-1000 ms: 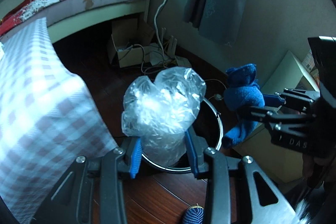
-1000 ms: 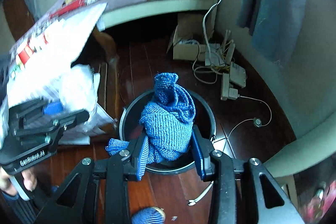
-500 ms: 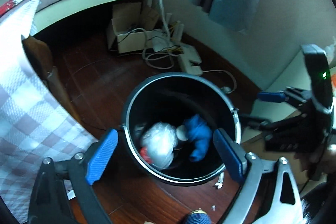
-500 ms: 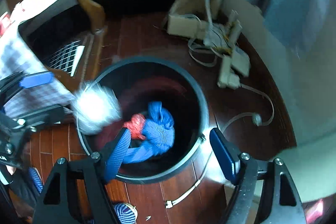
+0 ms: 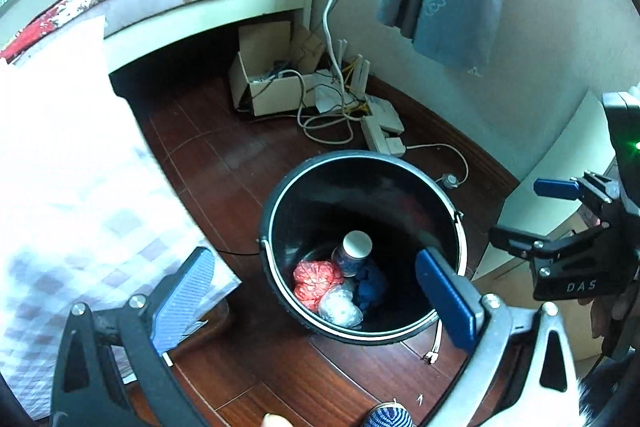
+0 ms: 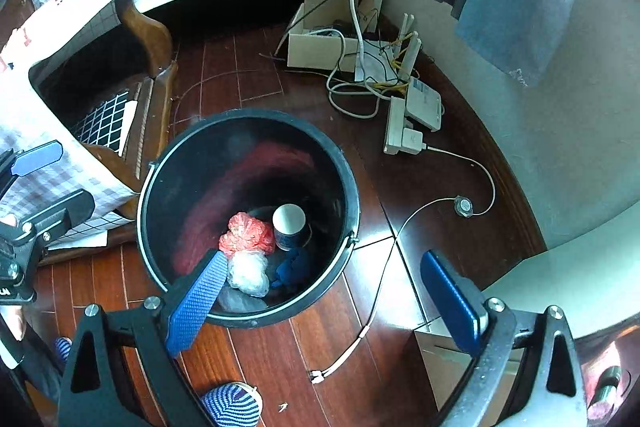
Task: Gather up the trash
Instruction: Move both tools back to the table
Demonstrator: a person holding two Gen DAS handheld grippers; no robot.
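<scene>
A black bin (image 5: 280, 203) (image 6: 348, 179) stands on the wooden floor below both grippers. At its bottom lie a crumpled clear plastic bag (image 5: 340, 307) (image 6: 250, 273), a blue knitted cloth (image 5: 370, 287) (image 6: 294, 269), a red bag (image 5: 316, 279) (image 6: 246, 233) and a paper cup (image 5: 356, 247) (image 6: 289, 223). My left gripper (image 5: 316, 283) hangs over the bin, its jaws opening wide with nothing between them. The jaws of my right gripper (image 6: 324, 267) are opening too, also with nothing between them. Each gripper shows at the edge of the other's view.
A table with a checked cloth (image 5: 60, 187) stands left of the bin. Beyond the bin are a cardboard box (image 5: 272, 83), tangled cables and a power strip (image 5: 380, 131), with a bed behind. A white cabinet (image 5: 560, 167) stands to the right. A striped slipper (image 6: 232, 403) lies on the floor nearby.
The left gripper let go of the clear plastic bag and the right gripper let go of the blue cloth. Both things dropped into the bin. Both grippers sank a little towards it.
</scene>
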